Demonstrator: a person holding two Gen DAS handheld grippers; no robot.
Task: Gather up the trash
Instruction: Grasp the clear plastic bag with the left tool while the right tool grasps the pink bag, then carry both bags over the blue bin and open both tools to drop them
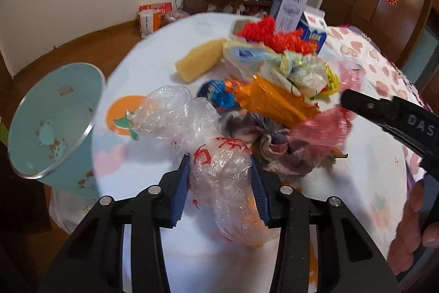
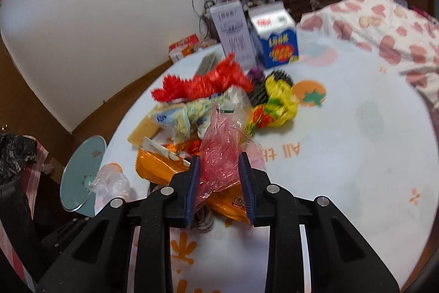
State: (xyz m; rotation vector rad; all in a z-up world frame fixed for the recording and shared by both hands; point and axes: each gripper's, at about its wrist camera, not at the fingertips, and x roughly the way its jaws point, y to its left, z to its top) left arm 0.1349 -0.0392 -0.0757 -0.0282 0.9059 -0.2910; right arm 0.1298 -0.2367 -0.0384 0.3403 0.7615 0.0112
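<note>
Tabletop [image 1: 153,65]: round, covered with a pale printed cloth, carrying a heap of wrappers ahead of both tongs. Teal bin [image 1: 52,117]: off the tabletop edge, left of the left tongs, tipped with its mouth toward the camera; inside only printed decoration shows, no trash. Two cartons stand beyond the heap: a white carton [image 2: 233,32] and, just beside it, a blue milk carton [image 2: 277,37]; contents not visible. Left tongs [image 1: 221,164]: closed on a clear plastic bag with red print [image 1: 219,169], pads pressing both sides. Right tongs [image 2: 219,164]: closed on a crumpled pink plastic bag [image 2: 221,153], held over an orange wrapper [image 2: 153,169].
</note>
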